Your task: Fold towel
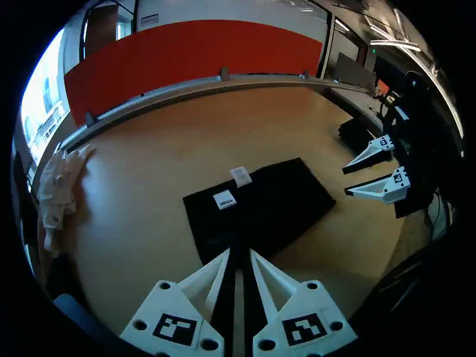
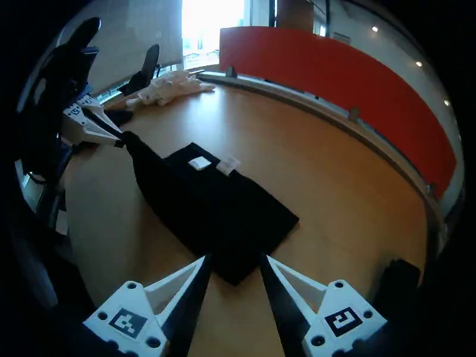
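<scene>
Wooden table (image 1: 149,178) | black towel (image 1: 268,202) at 12 o'clock | my left claw (image 1: 240,254) pinches its corner | my right claw (image 2: 235,260) gapes

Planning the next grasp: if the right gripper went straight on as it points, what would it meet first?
Probably the near corner of the towel, lying on the table just ahead of the right gripper, whose fingers stand open. Its height above the cloth is hard to judge.
</scene>
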The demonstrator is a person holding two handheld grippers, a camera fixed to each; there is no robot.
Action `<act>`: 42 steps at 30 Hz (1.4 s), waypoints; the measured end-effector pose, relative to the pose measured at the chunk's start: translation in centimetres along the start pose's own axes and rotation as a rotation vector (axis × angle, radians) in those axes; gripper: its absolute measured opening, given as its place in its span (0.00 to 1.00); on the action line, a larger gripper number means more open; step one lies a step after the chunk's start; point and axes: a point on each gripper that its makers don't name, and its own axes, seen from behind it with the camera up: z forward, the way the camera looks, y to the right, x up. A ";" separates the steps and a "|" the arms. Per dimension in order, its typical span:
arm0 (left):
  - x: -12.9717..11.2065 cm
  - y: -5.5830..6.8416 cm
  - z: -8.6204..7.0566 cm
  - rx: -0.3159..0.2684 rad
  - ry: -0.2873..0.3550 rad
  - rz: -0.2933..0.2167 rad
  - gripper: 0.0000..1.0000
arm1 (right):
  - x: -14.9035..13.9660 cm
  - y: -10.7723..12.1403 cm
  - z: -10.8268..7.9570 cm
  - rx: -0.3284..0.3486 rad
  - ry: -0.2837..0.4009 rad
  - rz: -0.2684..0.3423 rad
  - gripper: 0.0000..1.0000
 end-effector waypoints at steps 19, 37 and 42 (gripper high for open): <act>-0.2 0.6 0.1 -0.007 0.003 0.009 0.08 | -2.9 -1.2 2.9 0.034 -0.052 0.018 0.60; -0.1 0.6 0.1 -0.009 0.007 0.009 0.08 | -3.9 -1.2 3.8 0.036 -0.085 0.005 0.36; -0.1 0.6 0.0 -0.011 0.007 0.010 0.08 | -4.0 -1.1 4.0 0.036 -0.088 0.002 0.35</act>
